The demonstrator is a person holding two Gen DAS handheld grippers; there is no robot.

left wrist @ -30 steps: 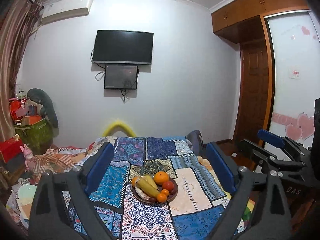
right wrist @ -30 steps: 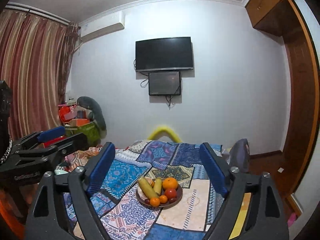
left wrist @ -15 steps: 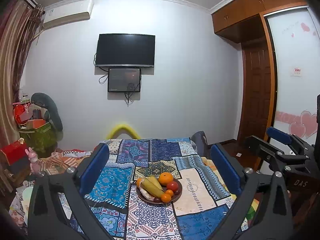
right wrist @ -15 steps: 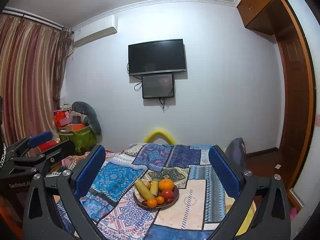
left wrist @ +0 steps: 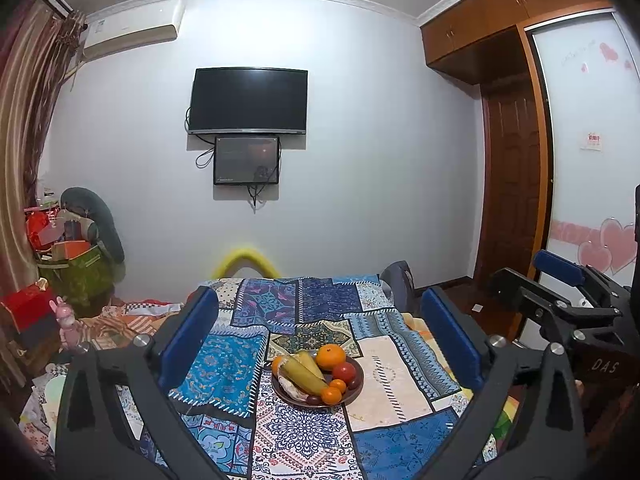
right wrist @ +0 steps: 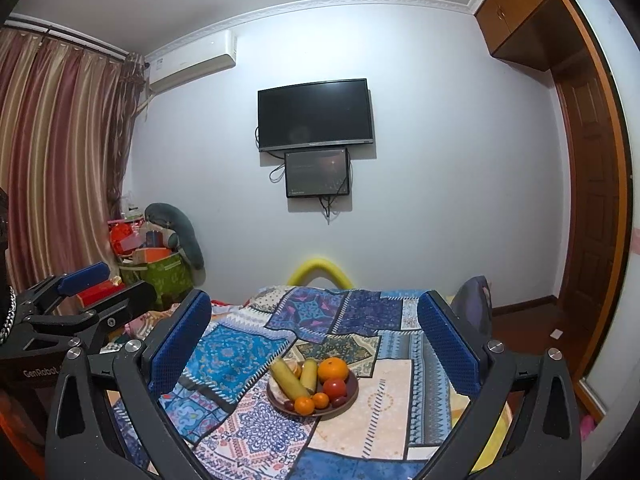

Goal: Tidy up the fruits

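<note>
A brown plate of fruit sits on a patchwork cloth over a table. It holds a large orange, a red tomato, yellow corn cobs and small oranges. My left gripper is open and empty, well short of the plate. My right gripper is open and empty too. Each gripper shows at the edge of the other's view.
A TV and a small screen hang on the far wall. Piled boxes and bags stand at the left under curtains. A wooden wardrobe and door stand at the right. A yellow arc shows behind the table.
Both views have tilted slightly; the plate sits lower and a bit nearer in frame. Both grippers stay open and empty.
</note>
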